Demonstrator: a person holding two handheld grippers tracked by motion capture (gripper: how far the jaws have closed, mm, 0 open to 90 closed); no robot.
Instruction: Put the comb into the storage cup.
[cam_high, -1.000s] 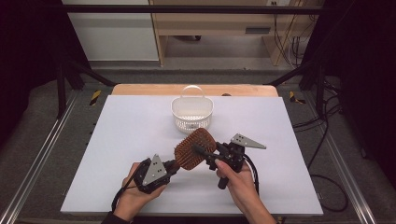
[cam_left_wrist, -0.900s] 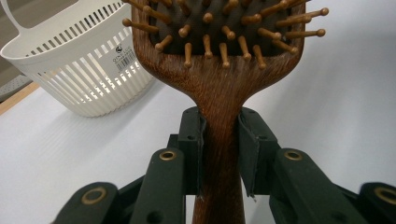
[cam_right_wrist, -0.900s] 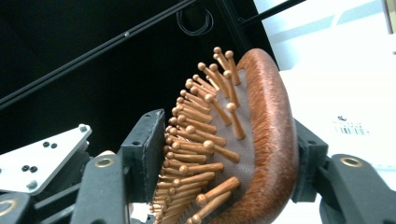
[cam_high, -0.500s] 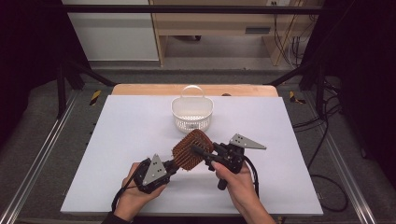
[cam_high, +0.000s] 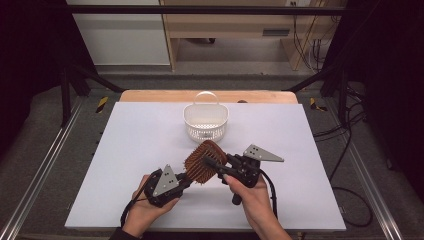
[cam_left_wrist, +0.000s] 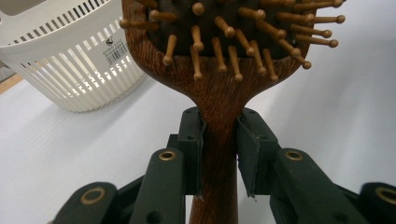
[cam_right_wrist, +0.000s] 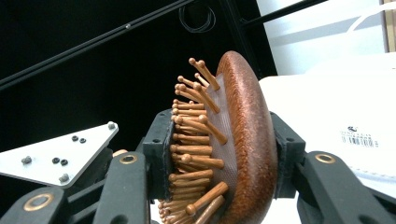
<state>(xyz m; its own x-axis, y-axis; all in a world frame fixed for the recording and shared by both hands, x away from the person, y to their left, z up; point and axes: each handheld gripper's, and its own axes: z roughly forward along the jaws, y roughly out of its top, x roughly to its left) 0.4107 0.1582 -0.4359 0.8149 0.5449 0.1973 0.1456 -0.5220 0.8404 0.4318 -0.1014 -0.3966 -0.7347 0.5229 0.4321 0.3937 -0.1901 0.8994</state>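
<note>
1. Lying across the near middle of the white tabletop (cam_high: 125, 150), raised clear of it: one wooden hairbrush (cam_high: 205, 161), oval head, round-tipped wooden pins, held between two hand-held tongs.
2. Left tongs (cam_high: 186, 176): clamped on the brush handle just below the head; in the left gripper view both pads press the handle's sides. A hand (cam_high: 142, 210) grips the body from the near edge.
3. Right tongs (cam_high: 212, 162): set around the brush head, one jaw on the pin side, the other on the smooth wooden back; the jaws have just been closing with the head between them. In the right gripper view the back jaw touches the wood and the other meets the pin tips. A second hand (cam_high: 252, 200) holds this tool.
4. Brush head: tilted, pins facing left and up in the high view.
5. White slatted basket (cam_high: 205, 121), with handle: standing upright at the far middle of the tabletop, just beyond the brush, apart from it.
</note>
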